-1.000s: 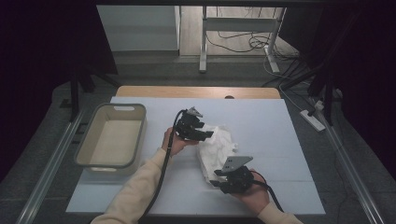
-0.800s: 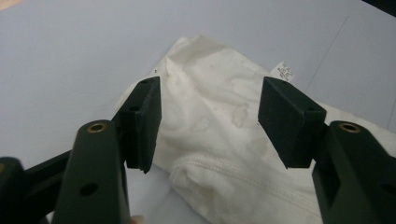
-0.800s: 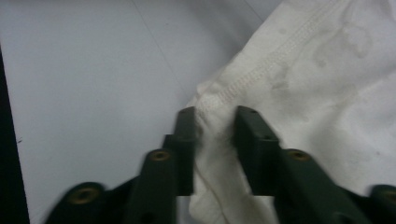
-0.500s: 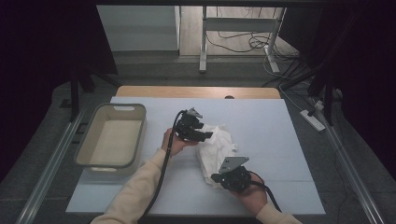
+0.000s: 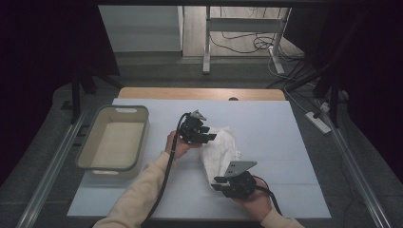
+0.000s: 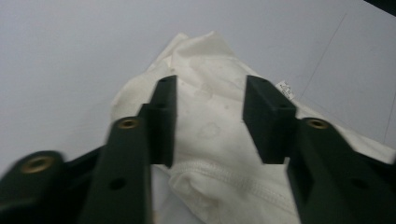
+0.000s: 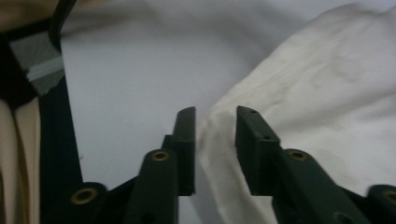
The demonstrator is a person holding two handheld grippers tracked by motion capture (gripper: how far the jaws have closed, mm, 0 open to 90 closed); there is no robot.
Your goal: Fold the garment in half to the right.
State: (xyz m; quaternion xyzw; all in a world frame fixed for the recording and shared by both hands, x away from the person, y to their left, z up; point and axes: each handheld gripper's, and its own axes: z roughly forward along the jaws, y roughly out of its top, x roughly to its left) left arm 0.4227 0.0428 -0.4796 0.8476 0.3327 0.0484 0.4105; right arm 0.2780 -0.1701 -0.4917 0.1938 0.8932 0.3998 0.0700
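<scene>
Both grippers worked the white cloth (image 5: 219,151) beside the basket (image 5: 114,137): left gripper (image 6: 210,119) had just narrowed, gaping over a fold; right gripper (image 7: 215,140) had just reopened, its jaws astride the cloth's edge, unpinched. Next, probably clamp and fold.

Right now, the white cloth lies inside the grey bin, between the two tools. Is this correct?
Not quite. The white cloth lies on the table, right of the grey bin, which holds nothing, as the high view shows. It does lie between the left tool and right tool.

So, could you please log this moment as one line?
white cloth on table | left gripper open over cloth | right gripper open at cloth edge
</scene>
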